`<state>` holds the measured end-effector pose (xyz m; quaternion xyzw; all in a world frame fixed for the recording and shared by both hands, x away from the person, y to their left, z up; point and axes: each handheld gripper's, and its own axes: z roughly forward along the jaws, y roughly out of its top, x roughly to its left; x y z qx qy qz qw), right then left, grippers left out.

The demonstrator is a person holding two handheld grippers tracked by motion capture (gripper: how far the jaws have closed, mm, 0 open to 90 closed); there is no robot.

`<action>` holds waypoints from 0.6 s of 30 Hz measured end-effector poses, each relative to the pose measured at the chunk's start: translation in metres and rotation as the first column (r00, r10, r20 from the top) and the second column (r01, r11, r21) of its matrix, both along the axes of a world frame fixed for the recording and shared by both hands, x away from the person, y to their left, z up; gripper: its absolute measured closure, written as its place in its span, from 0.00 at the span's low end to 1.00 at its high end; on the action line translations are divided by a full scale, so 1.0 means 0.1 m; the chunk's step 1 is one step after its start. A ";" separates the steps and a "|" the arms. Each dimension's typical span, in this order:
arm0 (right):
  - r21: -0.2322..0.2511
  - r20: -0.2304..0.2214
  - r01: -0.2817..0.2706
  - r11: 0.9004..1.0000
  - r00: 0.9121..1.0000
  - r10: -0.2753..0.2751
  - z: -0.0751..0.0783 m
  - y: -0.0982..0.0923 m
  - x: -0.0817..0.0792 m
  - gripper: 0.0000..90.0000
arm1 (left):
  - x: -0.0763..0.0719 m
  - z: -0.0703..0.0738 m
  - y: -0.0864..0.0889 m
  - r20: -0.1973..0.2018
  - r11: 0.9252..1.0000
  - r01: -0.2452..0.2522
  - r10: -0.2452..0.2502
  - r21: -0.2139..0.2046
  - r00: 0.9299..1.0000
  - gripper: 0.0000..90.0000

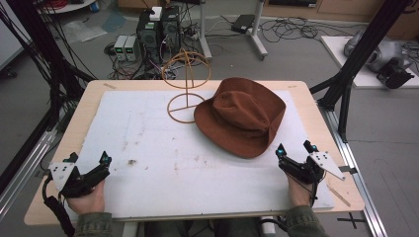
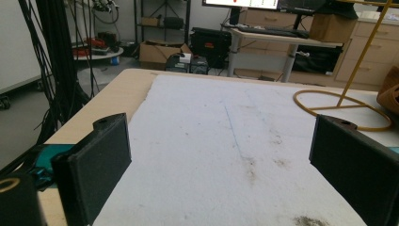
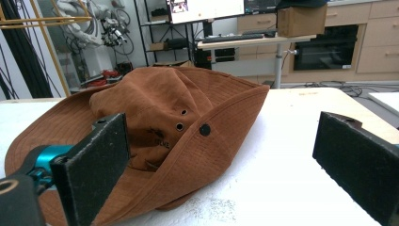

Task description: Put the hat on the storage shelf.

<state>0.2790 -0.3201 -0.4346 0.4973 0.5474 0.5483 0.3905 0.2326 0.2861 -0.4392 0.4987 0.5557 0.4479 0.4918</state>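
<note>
Now both grippers rest at table (image 1: pixel 316 106) near corners, left gripper (image 1: pixel 89 160) and right gripper (image 1: pixel 295 149) jaws spread, empty; hat (image 1: pixel 242 116) just beyond right, touching stand (image 1: pixel 186 84)

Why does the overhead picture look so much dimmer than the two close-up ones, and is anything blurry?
High view: dim and soft, the brown hat dark on the white mat. Right gripper view: brighter, the hat's stitching crisp, the near jaws slightly soft. Left gripper view: bright, the wire hat stand sharp, background shelves hazy.
</note>
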 end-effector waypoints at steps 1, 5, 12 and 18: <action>0.002 0.001 -0.002 1.000 1.000 0.002 0.00 0.00 0.00 0.04 | 0.00 0.00 -0.01 0.002 1.000 0.000 0.000 -0.001 1.000 0.07; 0.004 0.002 -0.001 1.000 1.000 0.001 0.00 -0.02 -0.01 0.04 | 0.02 0.00 -0.02 0.003 1.000 0.007 -0.007 0.000 1.000 0.07; 0.017 -0.001 0.009 1.000 1.000 -0.009 0.00 -0.06 -0.03 0.04 | 0.03 0.01 -0.04 0.000 1.000 0.012 -0.012 0.001 1.000 0.07; 0.021 -0.001 0.004 1.000 1.000 -0.004 0.01 -0.05 -0.02 0.04 | 0.03 0.01 -0.03 0.004 1.000 0.010 -0.010 -0.001 1.000 0.07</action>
